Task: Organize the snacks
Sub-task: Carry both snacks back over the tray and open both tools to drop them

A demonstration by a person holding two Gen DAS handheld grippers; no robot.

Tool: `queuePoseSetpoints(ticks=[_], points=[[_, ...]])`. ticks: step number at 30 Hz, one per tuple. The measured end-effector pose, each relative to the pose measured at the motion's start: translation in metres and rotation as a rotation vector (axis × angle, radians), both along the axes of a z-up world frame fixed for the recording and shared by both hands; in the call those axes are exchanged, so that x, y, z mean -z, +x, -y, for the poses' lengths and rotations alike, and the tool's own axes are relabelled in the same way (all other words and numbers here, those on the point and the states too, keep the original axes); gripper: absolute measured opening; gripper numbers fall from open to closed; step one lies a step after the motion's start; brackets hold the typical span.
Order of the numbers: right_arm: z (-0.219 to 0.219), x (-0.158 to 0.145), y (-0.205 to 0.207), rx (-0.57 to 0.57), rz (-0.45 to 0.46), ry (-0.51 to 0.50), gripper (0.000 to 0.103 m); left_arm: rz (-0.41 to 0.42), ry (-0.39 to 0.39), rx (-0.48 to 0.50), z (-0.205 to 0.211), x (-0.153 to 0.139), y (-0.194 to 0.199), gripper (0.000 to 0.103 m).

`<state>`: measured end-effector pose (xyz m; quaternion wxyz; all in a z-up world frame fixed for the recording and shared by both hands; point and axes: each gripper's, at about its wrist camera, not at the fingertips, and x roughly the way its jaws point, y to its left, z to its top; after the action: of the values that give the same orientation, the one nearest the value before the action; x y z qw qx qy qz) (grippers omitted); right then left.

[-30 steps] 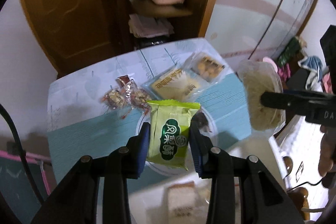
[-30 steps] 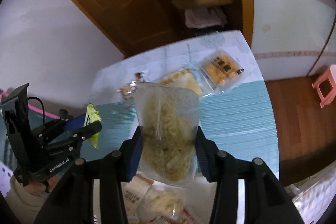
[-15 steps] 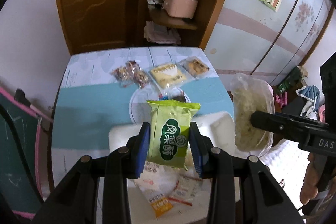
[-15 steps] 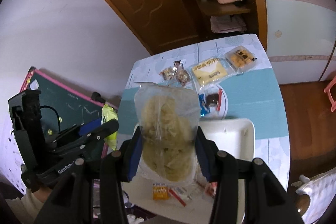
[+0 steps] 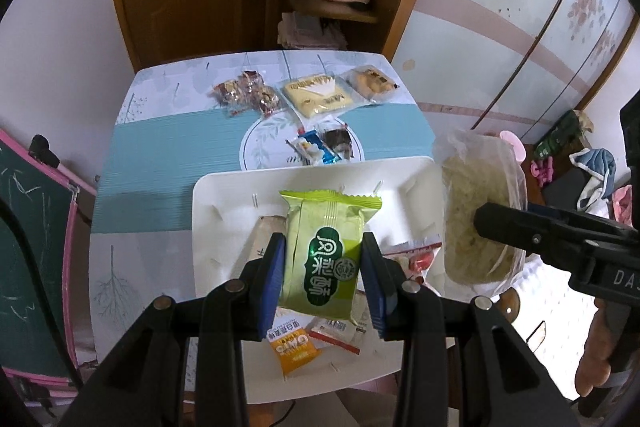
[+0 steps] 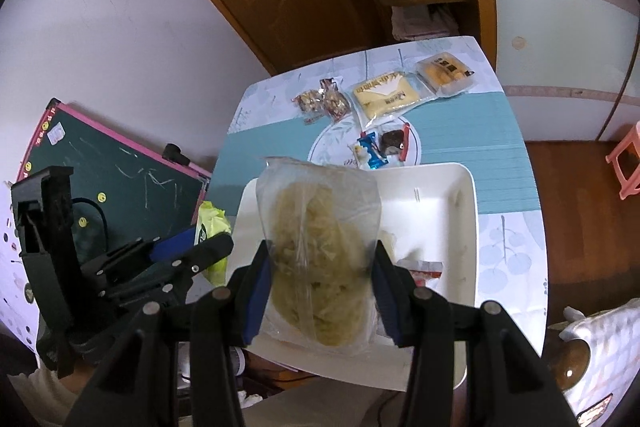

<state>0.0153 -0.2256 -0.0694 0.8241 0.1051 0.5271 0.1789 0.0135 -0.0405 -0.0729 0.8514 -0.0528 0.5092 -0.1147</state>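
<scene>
Green snack packet (image 5: pixel 329 254) pinched in left gripper (image 5: pixel 324 277), clear bag of pale snacks (image 6: pixel 320 255) pinched in right gripper (image 6: pixel 320 301), both now hanging high above white tray (image 5: pixel 224 187). Raised and drawn back within 1 second from low over far snacks (image 5: pixel 316 95) on table (image 5: pixel 160 147). Probably lining up 2 drops into the tray.
</scene>
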Motion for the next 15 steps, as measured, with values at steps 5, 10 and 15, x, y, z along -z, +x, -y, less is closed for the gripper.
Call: queuePoseSetpoints(ticks=[5,10,15], points=[[-0.003,0.004,-0.003,-0.003,0.004,-0.032,0.048,0.004,0.032,-0.003,0.005,0.003,-0.003,0.039],[-0.008,0.008,-0.007,-0.012,0.01,-0.099,0.051,0.001,0.037,-0.044,0.002,-0.001,0.0,0.084],[-0.011,0.001,-0.015,-0.035,0.056,-0.107,0.064,-0.005,0.029,-0.069,-0.001,-0.005,0.002,0.084]])
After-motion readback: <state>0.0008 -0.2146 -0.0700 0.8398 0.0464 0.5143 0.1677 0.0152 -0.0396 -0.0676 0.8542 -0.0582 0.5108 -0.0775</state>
